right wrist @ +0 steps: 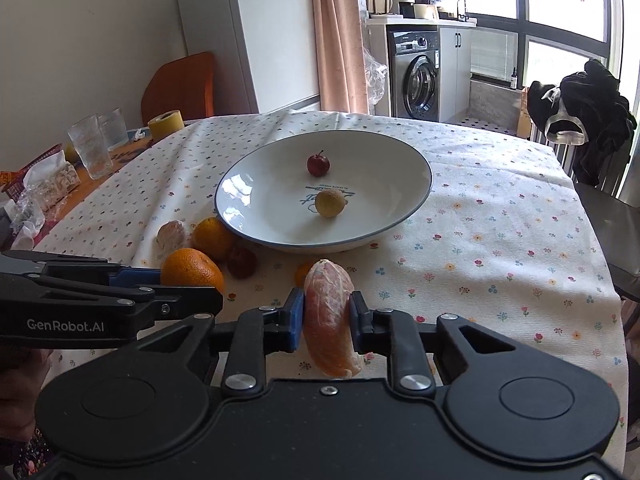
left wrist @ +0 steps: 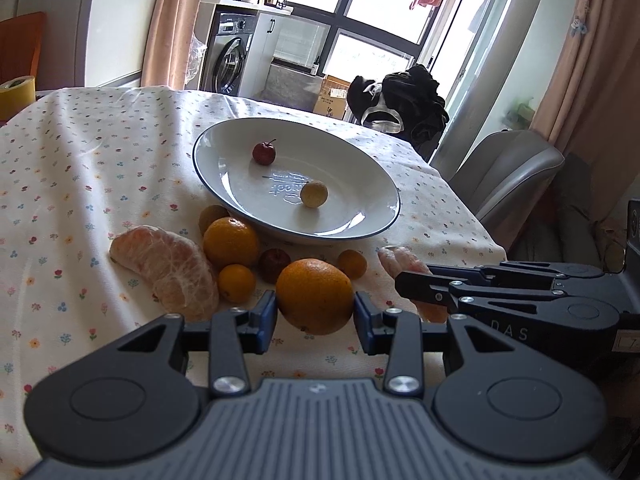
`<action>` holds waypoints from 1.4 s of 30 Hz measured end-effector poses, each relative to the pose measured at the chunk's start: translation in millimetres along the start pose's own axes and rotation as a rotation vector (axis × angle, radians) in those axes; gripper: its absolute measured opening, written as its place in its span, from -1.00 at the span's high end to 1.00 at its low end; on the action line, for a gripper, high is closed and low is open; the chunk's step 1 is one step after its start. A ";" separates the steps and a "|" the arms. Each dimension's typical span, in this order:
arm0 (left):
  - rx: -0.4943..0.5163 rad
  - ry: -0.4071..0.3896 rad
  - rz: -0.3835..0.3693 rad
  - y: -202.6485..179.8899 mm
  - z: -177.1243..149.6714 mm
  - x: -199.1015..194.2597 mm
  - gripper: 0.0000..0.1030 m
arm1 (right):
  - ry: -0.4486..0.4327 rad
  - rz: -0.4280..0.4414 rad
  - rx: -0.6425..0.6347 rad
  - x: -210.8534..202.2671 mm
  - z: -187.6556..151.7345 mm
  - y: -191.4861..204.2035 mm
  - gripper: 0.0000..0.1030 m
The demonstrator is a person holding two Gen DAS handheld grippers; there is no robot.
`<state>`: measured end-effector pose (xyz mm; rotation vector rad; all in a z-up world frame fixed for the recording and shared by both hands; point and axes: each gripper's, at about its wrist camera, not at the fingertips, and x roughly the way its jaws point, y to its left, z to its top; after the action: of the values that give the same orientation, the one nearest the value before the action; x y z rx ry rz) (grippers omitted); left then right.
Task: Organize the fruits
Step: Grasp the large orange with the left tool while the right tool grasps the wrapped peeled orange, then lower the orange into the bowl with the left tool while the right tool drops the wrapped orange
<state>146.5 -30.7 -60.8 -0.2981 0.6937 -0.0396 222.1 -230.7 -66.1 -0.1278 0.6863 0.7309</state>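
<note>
- The peeled citrus half (left wrist: 168,270) lies on the floral cloth at the far left of the fruit cluster, about 9 o'clock from the plate's near rim.
- The left gripper (left wrist: 315,312) pinches a whole orange (left wrist: 314,295) between its blue pads, just above the bench (left wrist: 100,152).
- Loose oranges, one being the large orange (left wrist: 231,241), sit at 11 o'clock from it, touching the plate.
- The white plate (right wrist: 256,204) holds a small red fruit (right wrist: 318,165) at 12 o'clock and a yellow-brown fruit (right wrist: 329,202) near its centre.
- The right gripper (right wrist: 327,316) clamps a peeled citrus segment (right wrist: 330,320), at 6 o'clock from the plate.
</note>
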 end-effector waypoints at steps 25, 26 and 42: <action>0.029 -0.097 0.033 10.0 33.3 -23.3 0.24 | -0.118 0.016 -0.024 -15.2 39.2 12.3 0.60; 0.029 -0.099 0.035 11.0 35.0 -23.3 0.24 | -0.119 0.016 -0.025 -14.5 40.6 12.8 0.60; 0.060 -0.085 0.052 24.3 66.1 0.3 0.24 | -0.129 0.002 -0.007 12.7 57.5 10.4 0.60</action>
<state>187.2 9.5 -19.8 -0.2232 0.6143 0.0019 252.8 -196.3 -28.1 -0.0853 0.5606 0.7365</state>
